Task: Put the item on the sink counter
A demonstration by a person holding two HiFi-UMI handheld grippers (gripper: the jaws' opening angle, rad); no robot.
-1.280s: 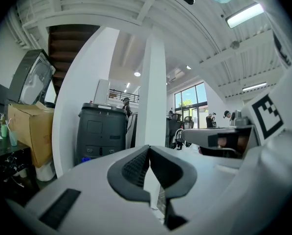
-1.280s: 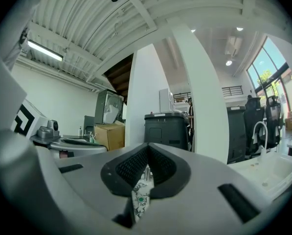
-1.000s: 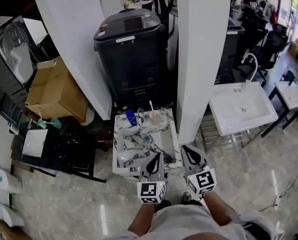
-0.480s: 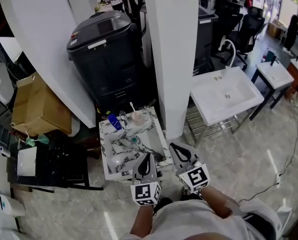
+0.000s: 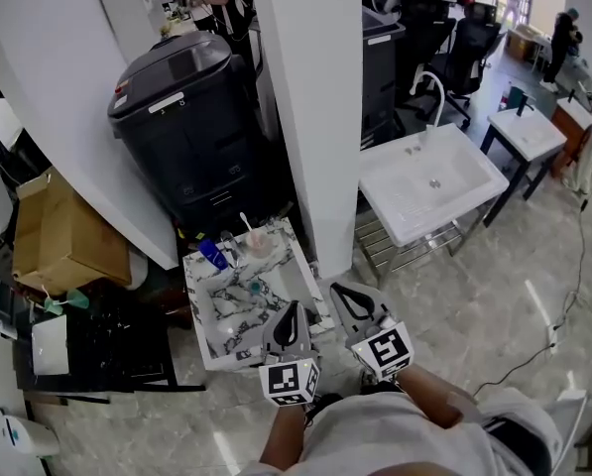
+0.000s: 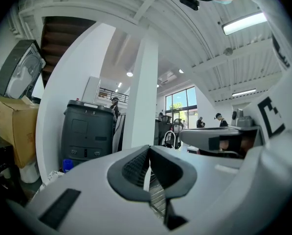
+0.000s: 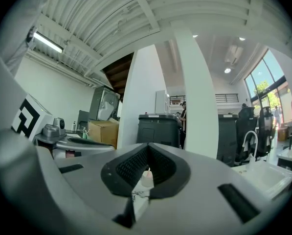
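Sink counter (image 5: pixel 303 271) further left — near left gripper (image 5: pixel 294 307), right gripper (image 5: pixel 337 289), jaws closed.

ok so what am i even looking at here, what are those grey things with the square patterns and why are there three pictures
There is no robot here. A person holds a two-jaw gripper in each hand, and the cubes with square markers are part of those tools.

The head view comes from a camera on the person's head, looking steeply down at the left gripper and the right gripper. The other two pictures come from cameras riding on each gripper, looking along its jaws.

Just beyond the grippers is a marble-patterned sink counter, with a blue bottle and a cup with a toothbrush at its far end. A separate white sink stands to the right.

The left jaws are closed with nothing between them. The right jaws are closed on a small white item with a pinkish tip. I can't tell exactly what it is.
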